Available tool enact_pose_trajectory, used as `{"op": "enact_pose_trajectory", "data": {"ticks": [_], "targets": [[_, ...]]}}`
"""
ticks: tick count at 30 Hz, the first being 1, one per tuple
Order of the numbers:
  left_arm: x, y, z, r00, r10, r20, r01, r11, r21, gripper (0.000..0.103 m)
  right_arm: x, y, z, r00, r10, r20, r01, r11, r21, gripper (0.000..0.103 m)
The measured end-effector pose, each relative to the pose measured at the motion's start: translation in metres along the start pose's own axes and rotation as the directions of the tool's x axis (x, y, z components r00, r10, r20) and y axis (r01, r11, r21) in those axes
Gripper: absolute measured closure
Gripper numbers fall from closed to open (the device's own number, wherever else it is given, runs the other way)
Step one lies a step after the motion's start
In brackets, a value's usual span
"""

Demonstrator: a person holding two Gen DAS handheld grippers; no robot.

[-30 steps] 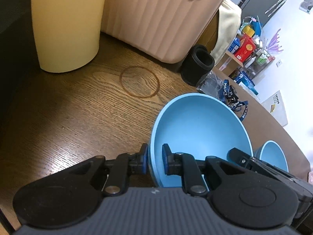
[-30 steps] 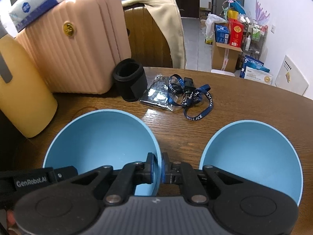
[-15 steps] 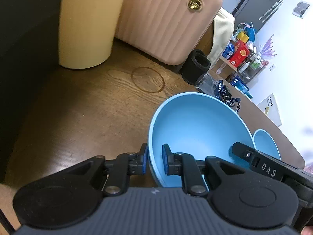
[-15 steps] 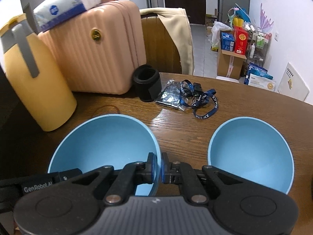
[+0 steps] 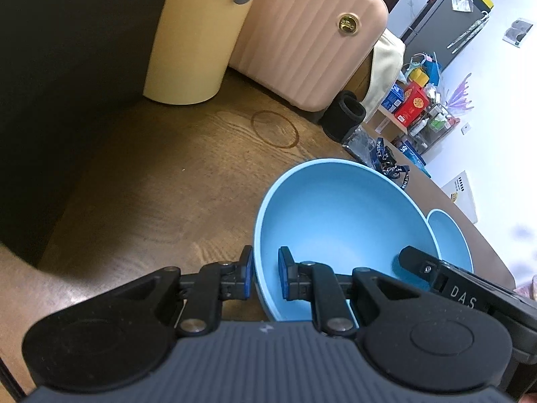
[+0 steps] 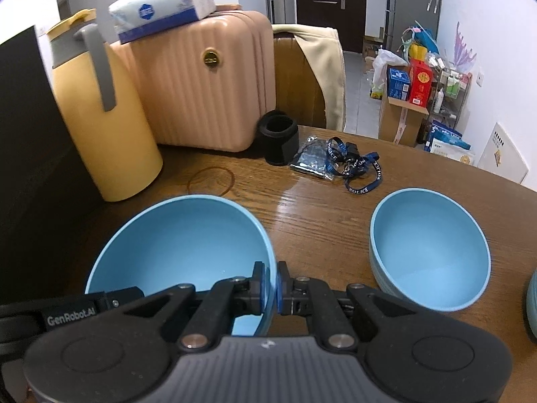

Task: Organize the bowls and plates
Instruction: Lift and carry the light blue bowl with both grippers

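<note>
A large light-blue bowl is held above the wooden table by both grippers. My left gripper is shut on its left rim, one finger inside and one outside. My right gripper is shut on its right rim. The right gripper's body shows in the left wrist view, and the left gripper's body in the right wrist view. A second light-blue bowl sits on the table to the right, apart from the held one.
At the back stand a yellow jug, a pink ribbed case with a tissue pack on top, a black cup and a blue lanyard. A dark panel is on the left. Another dish's edge shows far right.
Both grippers have lifted the large bowl and drawn back from the table; the jug, case and second bowl look farther away and lower. Both grips are unchanged.
</note>
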State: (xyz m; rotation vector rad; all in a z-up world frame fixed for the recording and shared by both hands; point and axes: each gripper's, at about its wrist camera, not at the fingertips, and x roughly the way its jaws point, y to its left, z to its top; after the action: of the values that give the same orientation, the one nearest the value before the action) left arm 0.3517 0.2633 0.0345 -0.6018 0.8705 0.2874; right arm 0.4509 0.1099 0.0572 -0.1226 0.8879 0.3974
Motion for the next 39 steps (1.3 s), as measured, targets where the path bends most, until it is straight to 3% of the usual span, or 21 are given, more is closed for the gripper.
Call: {"op": "enact_pose_trajectory", "data": {"ticks": [14, 25, 39], "targets": [[-0.035, 0.036, -0.027, 0.999, 0.041, 0.007, -0.041, 0.999, -0.027, 0.087, -0.023, 0.033, -0.034, 0.999, 0.042, -0.01, -0.043, 0.999, -0.028, 0.097], [-0.036, 0.058, -0.05, 0.996, 0.092, -0.016, -0.093, 0.996, -0.018, 0.087, -0.015, 0.05, -0.068, 0.997, 0.057, -0.055, -0.058, 0.998, -0.031, 0.097], [-0.026, 0.063, -0.065, 0.994, 0.111, -0.016, -0.111, 0.994, 0.0, 0.087, -0.001, 0.044, -0.093, 0.996, 0.067, -0.064, -0.065, 0.998, 0.026, 0.097]]}}
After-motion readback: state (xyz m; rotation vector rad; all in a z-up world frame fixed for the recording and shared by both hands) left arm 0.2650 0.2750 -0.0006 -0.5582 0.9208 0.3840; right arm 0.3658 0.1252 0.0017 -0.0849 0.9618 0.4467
